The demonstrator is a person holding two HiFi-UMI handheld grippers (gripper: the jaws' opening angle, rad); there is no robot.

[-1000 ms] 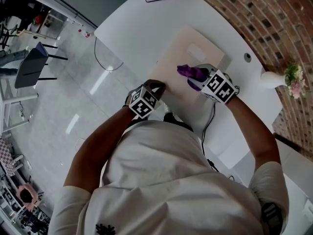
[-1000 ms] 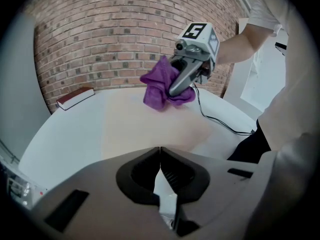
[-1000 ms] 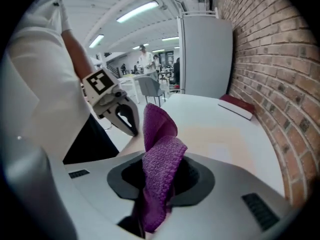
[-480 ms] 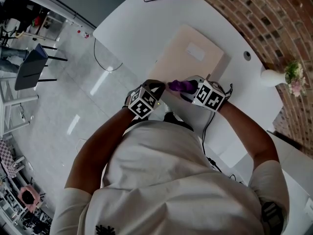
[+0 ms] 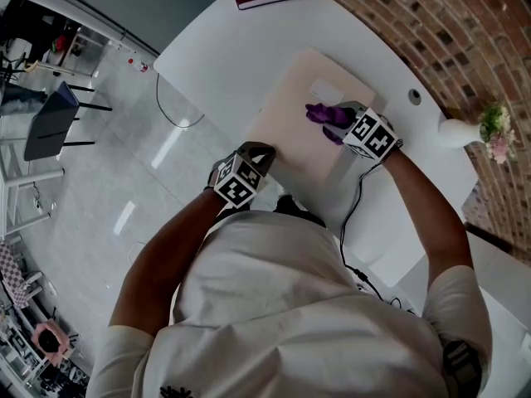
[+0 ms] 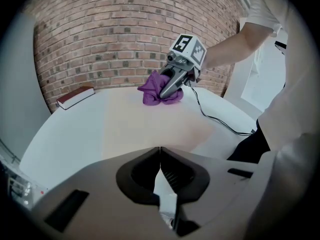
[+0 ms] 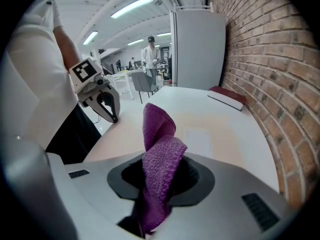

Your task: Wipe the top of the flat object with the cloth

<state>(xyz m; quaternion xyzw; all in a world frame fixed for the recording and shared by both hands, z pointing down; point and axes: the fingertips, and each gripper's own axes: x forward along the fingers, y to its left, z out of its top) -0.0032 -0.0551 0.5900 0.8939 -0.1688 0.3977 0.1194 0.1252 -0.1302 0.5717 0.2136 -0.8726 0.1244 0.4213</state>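
My right gripper (image 5: 340,125) has swung back out from the near edge, where half a second ago it was right beside my left gripper (image 5: 255,156), to the far right part of the flat board (image 5: 286,114). I judge that another wiping stroke is under way, not the end of the job. Its jaws pinch the purple cloth (image 5: 325,115), which is bunched, with one lobe sticking up ahead of them. My left jaws are closed on nothing at the board's near edge, perhaps steadying it, though I cannot make out that contact. The board lies flat on the white table (image 5: 216,52), pale beige and matte, with a lighter rectangular patch near its far end.
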